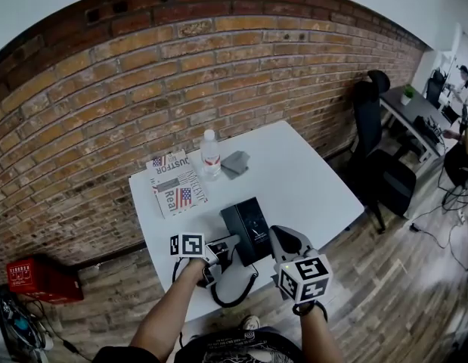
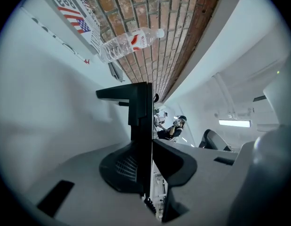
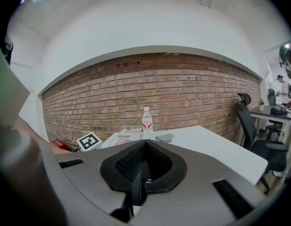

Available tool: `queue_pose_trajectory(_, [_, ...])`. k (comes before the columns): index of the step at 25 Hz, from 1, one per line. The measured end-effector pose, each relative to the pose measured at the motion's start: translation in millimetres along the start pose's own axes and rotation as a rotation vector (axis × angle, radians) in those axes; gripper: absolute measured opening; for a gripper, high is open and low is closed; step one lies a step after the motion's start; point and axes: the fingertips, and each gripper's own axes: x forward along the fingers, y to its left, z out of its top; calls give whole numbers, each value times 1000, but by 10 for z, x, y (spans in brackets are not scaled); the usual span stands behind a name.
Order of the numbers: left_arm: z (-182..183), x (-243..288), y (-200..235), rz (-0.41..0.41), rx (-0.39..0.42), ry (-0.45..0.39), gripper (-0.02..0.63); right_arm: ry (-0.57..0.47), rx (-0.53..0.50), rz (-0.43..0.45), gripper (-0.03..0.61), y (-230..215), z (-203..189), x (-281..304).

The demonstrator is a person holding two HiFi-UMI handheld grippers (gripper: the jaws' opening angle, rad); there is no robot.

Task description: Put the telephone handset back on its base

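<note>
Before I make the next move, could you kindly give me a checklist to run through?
1. Left gripper clamped on handset: ok, a black slab fills its jaws.
2. Right gripper free: ok, jaws together, empty.
3. Base reachable on table: ok, just ahead of both grippers.
4. Base top clear: cannot tell.
5. Coiled cord off the base: ok, loops near the table's front edge.
6. Water bottle clear: ok, far behind base.

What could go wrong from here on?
The left gripper is shut on the handset with what looks like a narrow hold, so the handset may twist or slip. The coiled cord lies looped at the table's near edge and could snag or tug the base sideways.
</note>
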Motion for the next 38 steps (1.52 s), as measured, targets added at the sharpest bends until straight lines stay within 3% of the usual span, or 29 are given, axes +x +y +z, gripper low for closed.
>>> queue_pose_trajectory(10, [90,-139,34,67,-2,-66,95,-8,7,0,1,32,30,-40])
queue_pose_trajectory(15, [148,-268,-76,122,65,-89,95,-21,21,-3,0,86,52,-92])
queue_pose_trajectory(28, [472,-803,-895,325,541,-176,95,-43,35,-24,0,388,80,-285])
queue_pose_trajectory(38, [392,-1100,-1370,446,843,-197,95,-50,24,-68,1,522,123,-508])
